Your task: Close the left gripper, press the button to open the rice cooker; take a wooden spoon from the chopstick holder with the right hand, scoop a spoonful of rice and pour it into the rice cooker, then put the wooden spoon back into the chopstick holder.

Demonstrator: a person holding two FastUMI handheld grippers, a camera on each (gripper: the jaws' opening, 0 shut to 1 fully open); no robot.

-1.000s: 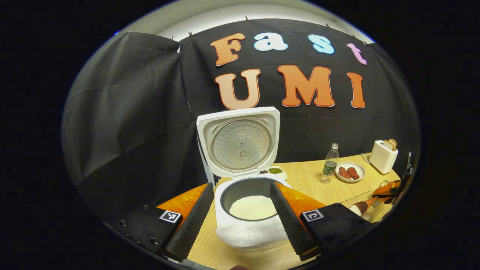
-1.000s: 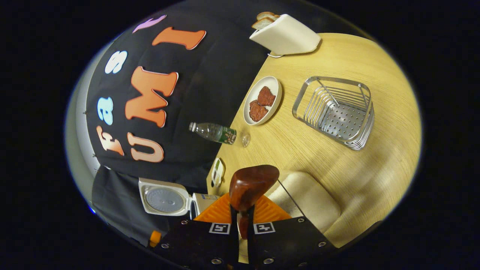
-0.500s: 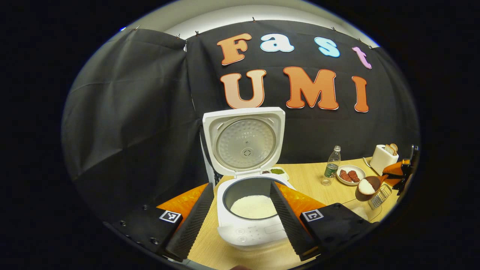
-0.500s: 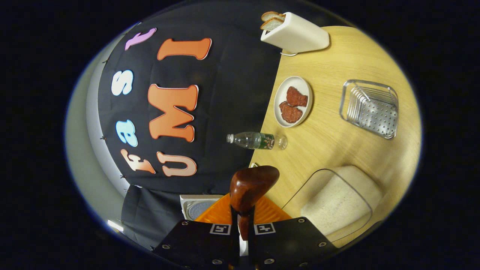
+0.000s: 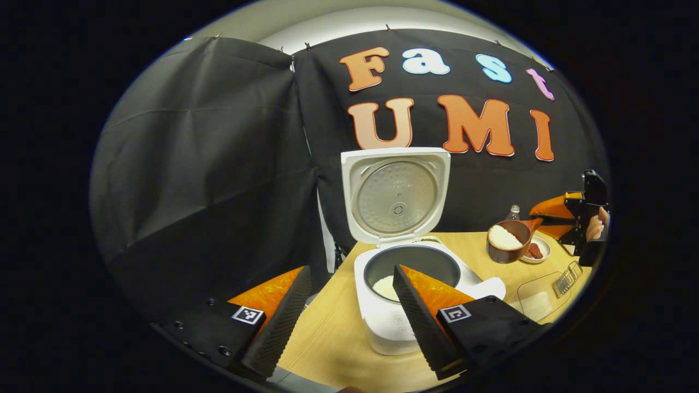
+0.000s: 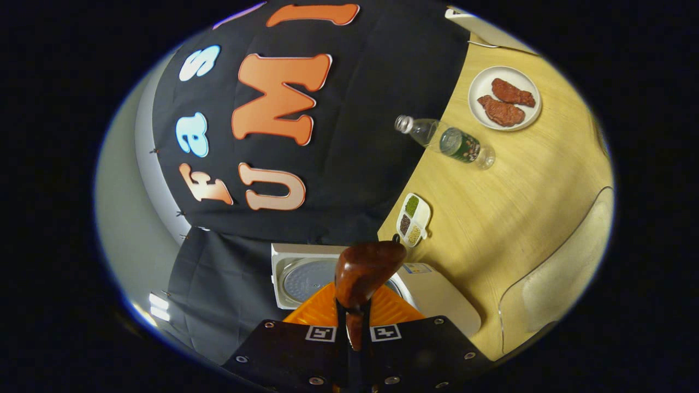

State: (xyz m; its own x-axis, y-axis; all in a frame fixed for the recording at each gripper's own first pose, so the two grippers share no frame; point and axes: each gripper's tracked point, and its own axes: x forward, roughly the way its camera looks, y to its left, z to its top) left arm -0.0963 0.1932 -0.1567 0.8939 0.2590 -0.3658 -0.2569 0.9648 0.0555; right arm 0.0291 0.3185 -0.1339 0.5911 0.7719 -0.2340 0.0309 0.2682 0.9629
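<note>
The white rice cooker (image 5: 404,305) stands open, its lid (image 5: 396,196) upright and some rice in the inner pot (image 5: 412,267). My left gripper (image 5: 349,322) is open, low in front of the cooker and a little to its left, holding nothing. In the left gripper view, my right gripper (image 5: 549,220) hovers to the right of the cooker and above the table. It is shut on the handle of the wooden spoon (image 5: 505,240), whose bowl is full of rice. In the right gripper view the back of the spoon (image 6: 363,273) covers part of the cooker (image 6: 437,295), and the right gripper (image 6: 353,327) clamps the handle.
A glass container of rice (image 5: 538,297) (image 6: 557,289) sits right of the cooker, with a metal wire holder (image 5: 568,271) beyond it. A plate of meat (image 6: 505,98), a water bottle (image 6: 448,142), a small divided dish (image 6: 413,218) and a toaster (image 6: 491,33) stand along the table's back.
The right gripper has lifted the spoon, loaded with rice, out of the glass container and carried it up and toward the cooker. The left gripper has drawn back and to the left.
</note>
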